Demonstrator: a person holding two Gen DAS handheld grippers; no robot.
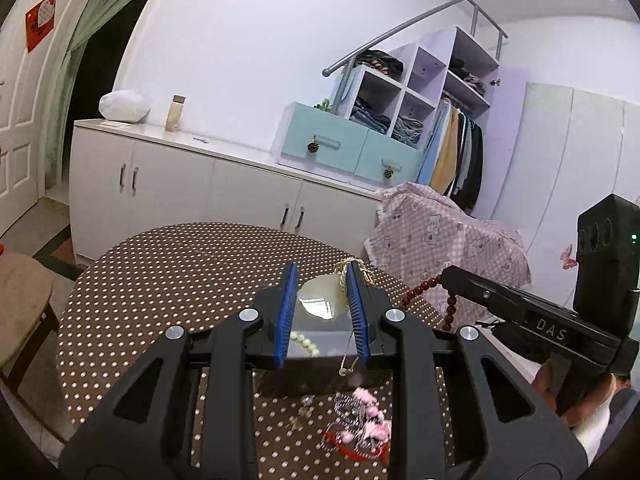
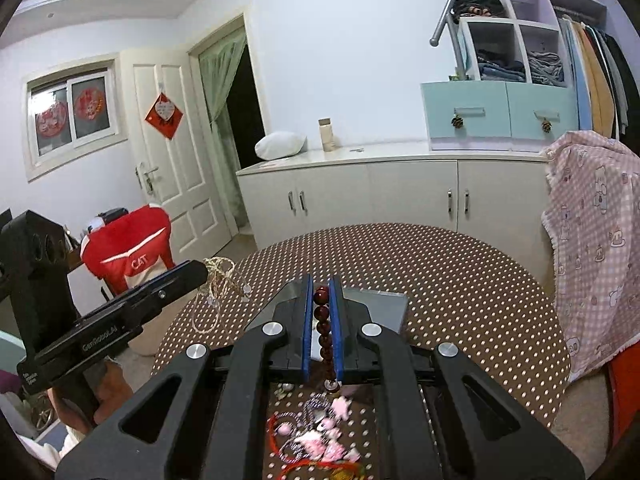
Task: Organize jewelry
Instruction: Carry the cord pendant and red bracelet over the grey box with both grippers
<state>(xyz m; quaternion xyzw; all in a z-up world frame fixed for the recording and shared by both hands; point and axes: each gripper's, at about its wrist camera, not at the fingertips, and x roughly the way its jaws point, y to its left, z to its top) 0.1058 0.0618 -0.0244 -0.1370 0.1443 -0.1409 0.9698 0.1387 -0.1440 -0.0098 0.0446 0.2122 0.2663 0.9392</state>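
The right gripper [image 2: 321, 322] was seen with its blue-padded jaws pinching a strand of dark red round beads [image 2: 322, 312] above a grey flat tray [image 2: 386, 308] on the brown white-dotted round table [image 2: 460, 280]. The left gripper [image 1: 321, 312] was held with jaws spread, a pale beige cord necklace [image 1: 343, 276] draped against one pad, over the tray holding white pearl beads [image 1: 306, 345].
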